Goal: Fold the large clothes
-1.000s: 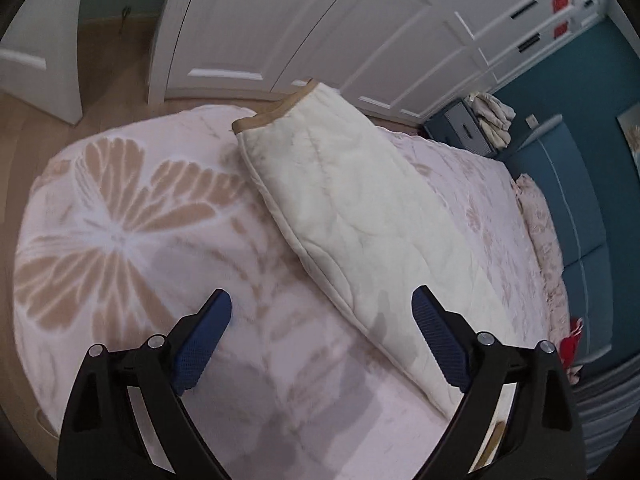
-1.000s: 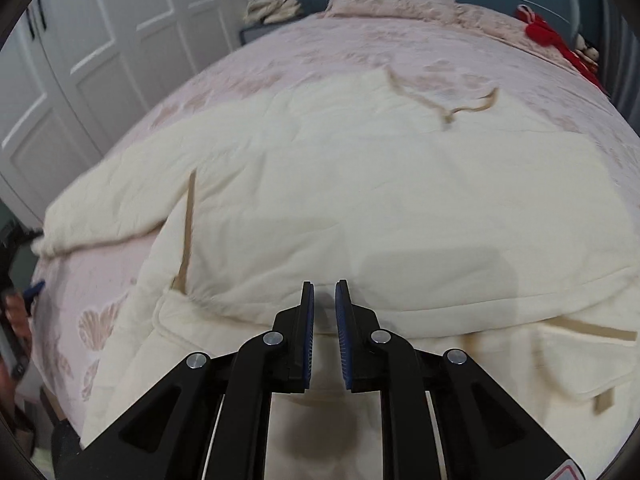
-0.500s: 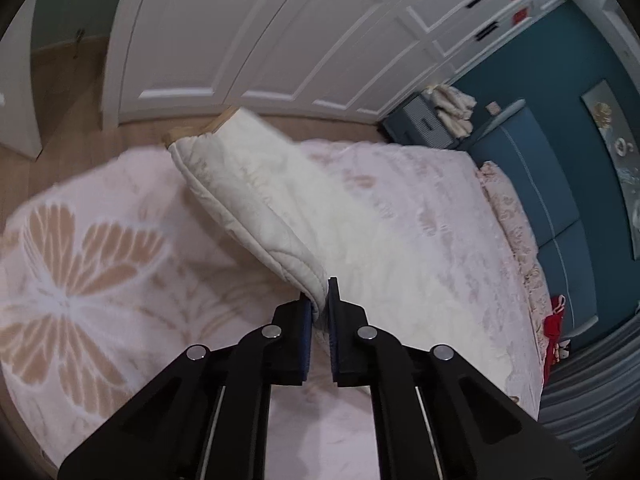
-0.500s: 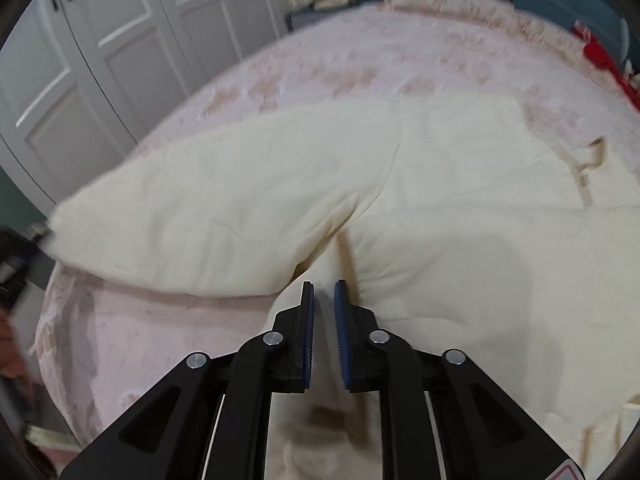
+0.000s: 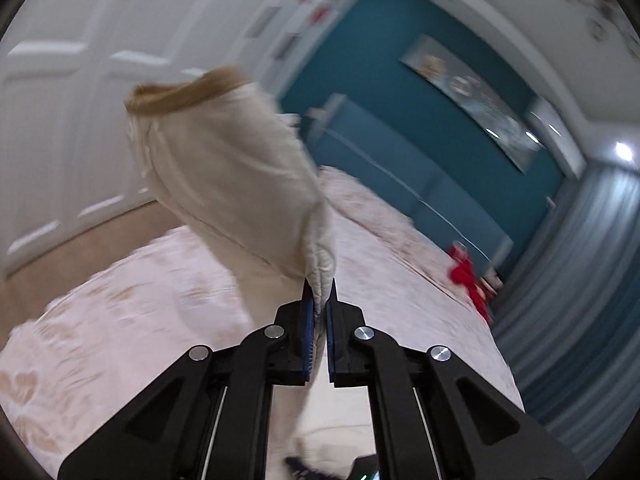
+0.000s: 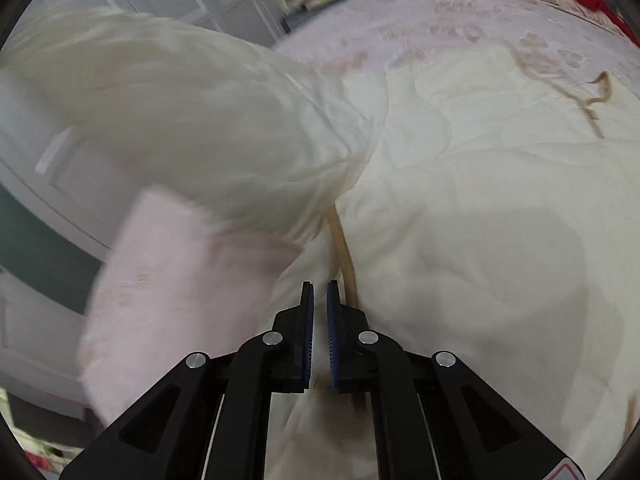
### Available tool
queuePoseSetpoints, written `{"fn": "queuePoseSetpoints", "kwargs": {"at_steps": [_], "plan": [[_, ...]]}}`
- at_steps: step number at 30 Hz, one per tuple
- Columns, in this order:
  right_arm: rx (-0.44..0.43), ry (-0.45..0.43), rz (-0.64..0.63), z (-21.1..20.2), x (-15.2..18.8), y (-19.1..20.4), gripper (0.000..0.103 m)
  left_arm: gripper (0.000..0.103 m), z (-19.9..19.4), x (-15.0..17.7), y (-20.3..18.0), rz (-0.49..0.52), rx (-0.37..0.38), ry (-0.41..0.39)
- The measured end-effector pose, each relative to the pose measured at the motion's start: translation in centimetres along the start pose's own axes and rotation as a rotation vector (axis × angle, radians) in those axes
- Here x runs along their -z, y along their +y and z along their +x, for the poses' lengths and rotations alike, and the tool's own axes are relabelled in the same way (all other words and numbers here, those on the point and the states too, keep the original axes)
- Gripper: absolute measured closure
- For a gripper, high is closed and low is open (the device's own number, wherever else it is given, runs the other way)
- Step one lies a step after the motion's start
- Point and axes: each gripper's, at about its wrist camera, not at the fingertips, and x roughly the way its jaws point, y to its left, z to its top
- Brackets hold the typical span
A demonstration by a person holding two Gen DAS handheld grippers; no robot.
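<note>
A large cream quilted garment point(image 6: 480, 184) with tan trim lies spread on the pink floral bed point(image 6: 420, 20). My left gripper point(image 5: 319, 300) is shut on the edge of one sleeve point(image 5: 232, 184). That sleeve hangs in the air above the bed, its tan cuff point(image 5: 188, 92) at the far end. The same raised sleeve point(image 6: 180, 120) shows blurred at the left of the right wrist view. My right gripper point(image 6: 318, 300) points down at the garment's body beside a tan trim strip point(image 6: 346, 264). Its jaws are closing, almost together, with cream cloth in the narrow gap.
White wardrobe doors point(image 5: 60, 120) stand left of the bed, with wooden floor point(image 5: 80, 248) between them. A teal headboard point(image 5: 400, 168) and teal wall point(image 5: 400, 60) are at the far end. A red item point(image 5: 464, 272) lies near the pillows. Grey curtains point(image 5: 592, 300) hang on the right.
My left gripper went from wide open to shut on the sleeve edge, then rose and rolled, lifting the sleeve off the bed. My right gripper slid across the garment toward the tan trim.
</note>
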Motion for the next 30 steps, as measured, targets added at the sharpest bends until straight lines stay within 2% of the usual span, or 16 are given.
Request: {"fn": "queuePoseSetpoints", "kwargs": {"at_steps": [2, 5, 8, 9, 11, 13, 14, 16, 17, 19, 20, 22, 25, 27, 29, 30], "plan": [[-0.056, -0.046, 0.043, -4.2, 1.5, -1.8, 0.098, 0.099, 1.5, 0.8, -5.1, 0.06, 0.082, 0.031], [-0.034, -0.106, 0.133, -9.7, 3.8, -6.6, 0.097, 0.099, 4.6, 4.5, -12.3, 0.133, 0.189, 0.115], [0.052, -0.165, 0.232, -15.0, 6.1, -12.4, 0.09, 0.097, 8.0, 10.7, -17.6, 0.171, 0.262, 0.243], [0.092, -0.179, 0.252, -16.3, 6.6, -13.9, 0.089, 0.097, 9.8, 14.0, -19.4, 0.179, 0.28, 0.311], [0.154, -0.203, 0.298, -19.0, 8.0, -17.1, 0.089, 0.093, 12.2, 19.4, -20.9, 0.177, 0.28, 0.414], [0.207, -0.213, 0.328, -20.7, 8.9, -19.3, 0.089, 0.061, 15.0, 25.0, -21.9, 0.168, 0.258, 0.525], [0.231, -0.219, 0.339, -21.5, 9.3, -20.2, 0.088, 0.036, 15.8, 27.0, -21.7, 0.159, 0.221, 0.556], [0.247, -0.233, 0.355, -22.4, 9.1, -21.7, 0.08, 0.034, 16.1, 29.5, -20.2, 0.115, 0.177, 0.569], [0.253, -0.247, 0.361, -22.9, 9.1, -22.3, 0.075, 0.034, 15.8, 29.9, -19.1, 0.081, 0.182, 0.57], [0.255, -0.279, 0.373, -23.7, 8.8, -23.3, 0.058, 0.026, 14.5, 29.3, -16.2, -0.019, 0.201, 0.55], [0.247, -0.298, 0.383, -23.8, 8.4, -23.8, 0.056, 0.019, 13.4, 28.5, -13.5, -0.094, 0.189, 0.505], [0.237, -0.323, 0.409, -23.5, 7.2, -24.8, 0.054, 0.017, 12.1, 27.3, -9.6, -0.203, 0.136, 0.443], [0.25, -0.349, 0.439, -22.9, 5.3, -26.4, 0.054, 0.018, 11.5, 25.7, -1.7, -0.398, 0.024, 0.396], [0.247, -0.359, 0.452, -22.4, 4.0, -27.4, 0.054, 0.021, 11.5, 25.0, 2.3, -0.515, -0.028, 0.388], [0.246, -0.353, 0.465, -21.6, 2.8, -28.3, 0.054, 0.025, 12.1, 24.8, 5.7, -0.614, -0.044, 0.384], [0.254, -0.342, 0.471, -20.9, 2.1, -28.8, 0.054, 0.029, 12.3, 24.8, 6.1, -0.635, -0.043, 0.384]]}}
